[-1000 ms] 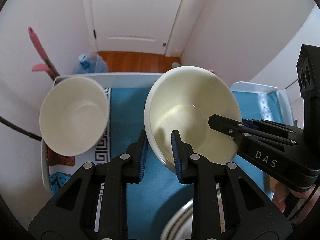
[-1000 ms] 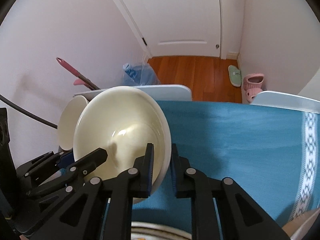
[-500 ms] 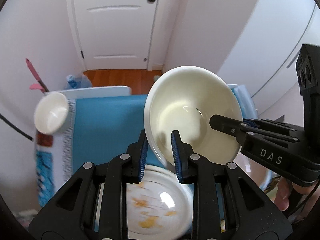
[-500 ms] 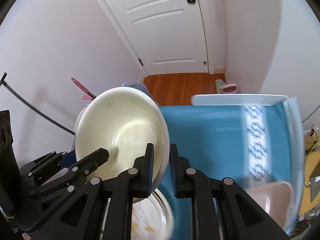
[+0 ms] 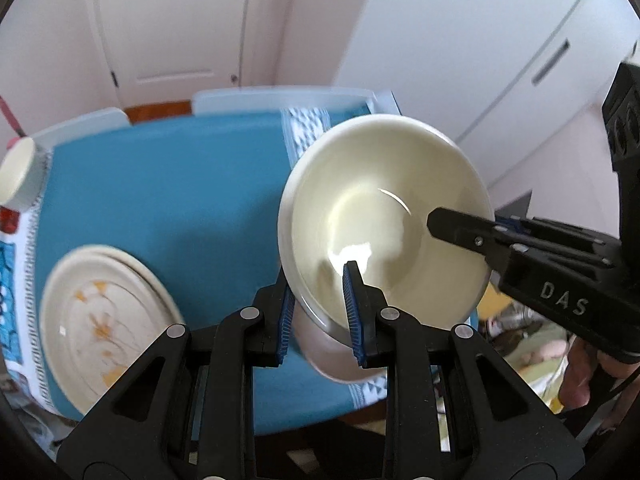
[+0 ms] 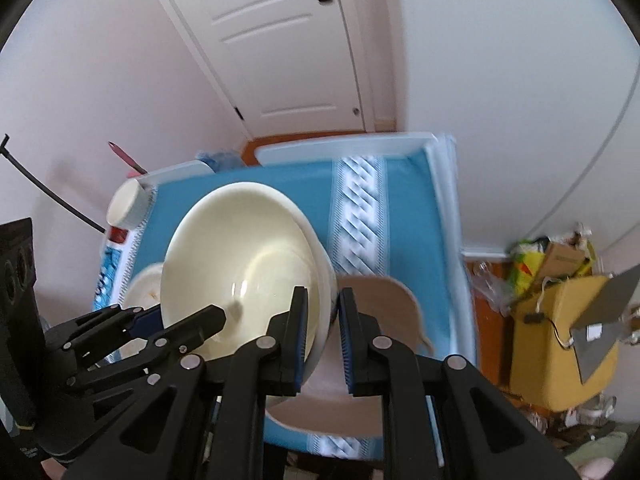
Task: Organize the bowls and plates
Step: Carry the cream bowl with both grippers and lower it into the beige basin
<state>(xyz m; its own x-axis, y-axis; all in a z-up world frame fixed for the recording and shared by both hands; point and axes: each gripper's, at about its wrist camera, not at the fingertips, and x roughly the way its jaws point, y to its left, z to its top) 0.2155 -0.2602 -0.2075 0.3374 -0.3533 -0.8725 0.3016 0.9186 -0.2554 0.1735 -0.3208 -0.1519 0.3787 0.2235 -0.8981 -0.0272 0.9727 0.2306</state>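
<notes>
Glazed cream ceramic sits between my pads on both sides: my left gripper (image 5: 320, 312) is clamped on the near rim of the cream bowl (image 5: 384, 220), one blue pad inside the wall and one outside, and my right gripper (image 6: 323, 336) pinches the opposite rim the same way. Both sets of jaws stand narrow, closed to the thickness of the wall. The bowl hangs tilted in the air above the blue tablecloth (image 5: 160, 200), touching nothing but my pads.

I judge it stiff, fairly heavy and slick (the glaze throws a bright glare near the bottom), so a one-sided pinch would let it swing or slide; two opposed grips on the rim seem right, and it would chip if set down hard.

Just under it, on the cloth, lies a pinkish-tan bowl (image 6: 380, 312), which looks like the place for nesting, though I cannot tell how deep it is. Off to the left rests a stack of cream plates (image 5: 104, 324) with an orange pattern, blurred here. Farther back, at the table's left edge, a small white bowl (image 5: 16, 172) lies on its side. Beyond the table is the white door (image 6: 280, 40)
</notes>
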